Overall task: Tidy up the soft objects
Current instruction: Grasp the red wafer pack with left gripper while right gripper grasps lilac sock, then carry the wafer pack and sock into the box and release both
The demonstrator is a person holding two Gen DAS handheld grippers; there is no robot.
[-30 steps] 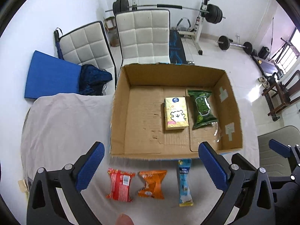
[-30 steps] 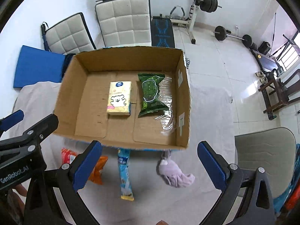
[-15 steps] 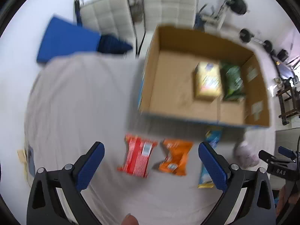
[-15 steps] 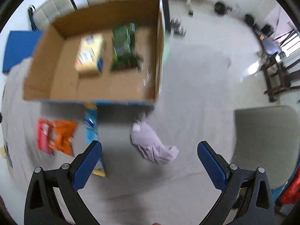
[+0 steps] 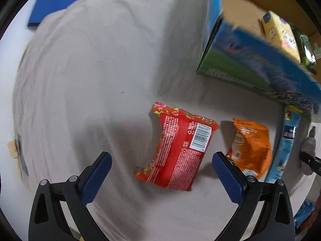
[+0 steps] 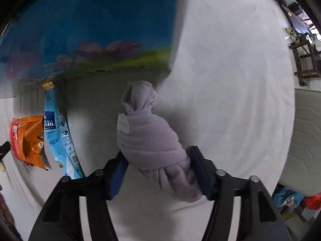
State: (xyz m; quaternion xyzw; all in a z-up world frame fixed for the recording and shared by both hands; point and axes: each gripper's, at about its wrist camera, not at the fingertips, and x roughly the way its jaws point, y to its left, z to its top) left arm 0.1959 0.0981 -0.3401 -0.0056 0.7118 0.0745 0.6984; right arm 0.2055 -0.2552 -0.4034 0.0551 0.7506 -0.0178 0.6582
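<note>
My left gripper (image 5: pixel 160 172) is open, low over the grey cloth, with a red snack packet (image 5: pixel 177 148) lying between its fingers. An orange packet (image 5: pixel 249 146) and a light blue sachet (image 5: pixel 284 146) lie to its right. My right gripper (image 6: pixel 158 164) is closed around a knotted lilac cloth bundle (image 6: pixel 149 138) that rests on the cloth. The orange packet (image 6: pixel 30 138) and the blue sachet (image 6: pixel 58 136) show at the left of the right wrist view. The cardboard box (image 5: pixel 260 60) holds a yellow tissue pack (image 5: pixel 280 34) and a green pack (image 5: pixel 307 50).
The box's blue printed outer wall (image 6: pixel 90 30) stands right behind the lilac bundle. A blue mat (image 5: pixel 66 2) lies beyond the cloth's far edge. A padded grey chair (image 6: pixel 307 140) is at the right.
Both grippers dropped close to the cloth. The left came down around the red packet. The right closed its fingers on the lilac bundle.
</note>
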